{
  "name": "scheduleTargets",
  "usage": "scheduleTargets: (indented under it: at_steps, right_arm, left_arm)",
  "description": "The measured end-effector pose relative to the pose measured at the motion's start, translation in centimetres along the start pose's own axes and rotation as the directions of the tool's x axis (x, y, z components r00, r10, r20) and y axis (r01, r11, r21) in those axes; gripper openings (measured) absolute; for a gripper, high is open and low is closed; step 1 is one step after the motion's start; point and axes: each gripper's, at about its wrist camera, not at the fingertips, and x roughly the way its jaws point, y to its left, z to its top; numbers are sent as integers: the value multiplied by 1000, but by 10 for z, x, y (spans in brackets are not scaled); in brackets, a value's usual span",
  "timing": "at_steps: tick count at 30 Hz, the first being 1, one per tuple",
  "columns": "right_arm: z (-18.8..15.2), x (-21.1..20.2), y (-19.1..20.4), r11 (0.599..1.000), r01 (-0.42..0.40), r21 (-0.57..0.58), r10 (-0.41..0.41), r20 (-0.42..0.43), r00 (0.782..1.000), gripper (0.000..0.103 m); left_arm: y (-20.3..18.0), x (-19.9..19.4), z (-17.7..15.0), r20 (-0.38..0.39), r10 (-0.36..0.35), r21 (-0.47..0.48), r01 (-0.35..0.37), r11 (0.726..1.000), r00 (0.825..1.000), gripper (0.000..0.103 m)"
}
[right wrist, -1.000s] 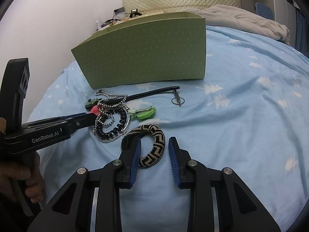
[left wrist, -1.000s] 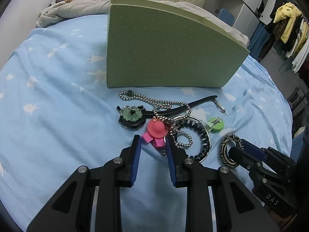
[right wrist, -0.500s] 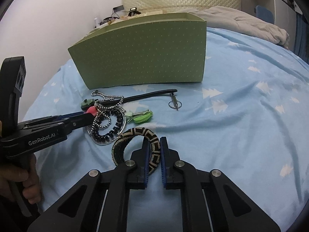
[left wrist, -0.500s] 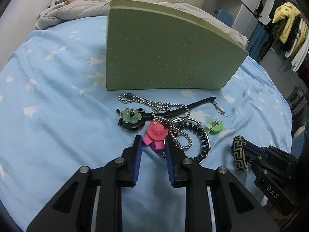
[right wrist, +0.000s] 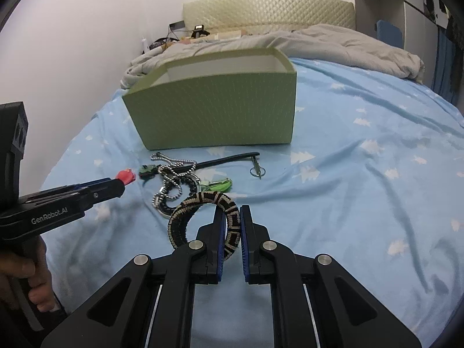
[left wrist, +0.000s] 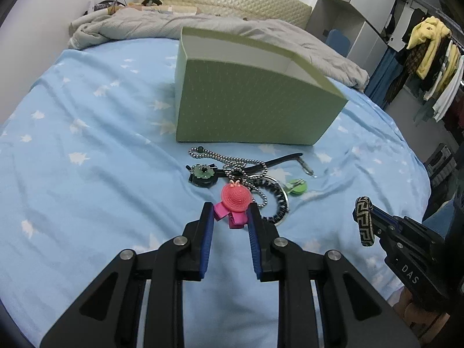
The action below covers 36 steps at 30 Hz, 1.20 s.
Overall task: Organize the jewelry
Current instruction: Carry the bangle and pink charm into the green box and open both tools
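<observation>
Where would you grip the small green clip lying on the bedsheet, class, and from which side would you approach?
Grip the green clip across its rounded body, coming down from above on the side facing the bare sheet. It lies flat, and the spiky black bangle crowds its other edge, so fingers probably fit best there. Its metal spring looks too small to pinch.

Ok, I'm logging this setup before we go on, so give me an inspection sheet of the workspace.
Surface: blue bedsheet, wrinkled.
Job's things: open green box; pink clip and patterned bangle, both lifted; bead chain, black bangle, green clip, flower piece, black strap lying before the box.
Clutter: grey blanket behind the box.
Grippers: left claw shut on the pink clip; right claw shut on the patterned bangle.
Cables: nothing seen.
Surroundings: headboard, hanging clothes.
</observation>
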Motion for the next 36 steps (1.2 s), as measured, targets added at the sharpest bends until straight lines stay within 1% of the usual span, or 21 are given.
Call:
scheduleTargets:
  at_steps: [5,11,19,27,31,36]
  right_arm:
    - [0,-24,4,1000,1,-5,-1,31,1000,7]
    - [-3,-55,9,1000,-3,-5,3,61,998,7]
    - [-5,-87,12,1000,-5,-5,6,105,994,7]
    - [8,-111,11,1000,1,-3,0,157,988,7]
    - [19,-115,11,1000,-5,0,5,172,985,7]
    - [40,-113,8,1000,-8,2,8,185,983,7]
  left_arm:
    - [-5,-26,-3,33,3,-4,-3,1000,999,24]
    - [-17,-57,-14,63,4,-9,-3,1000,998,24]
    - [-28,-84,-20,104,8,-11,-6,1000,995,24]
    - [-42,-105,-4,148,-12,26,8,1000,989,24]
    - [-44,-106,9,165,-11,28,6,1000,986,24]
    - [-45,-101,32,169,4,36,-10,999,986,24]
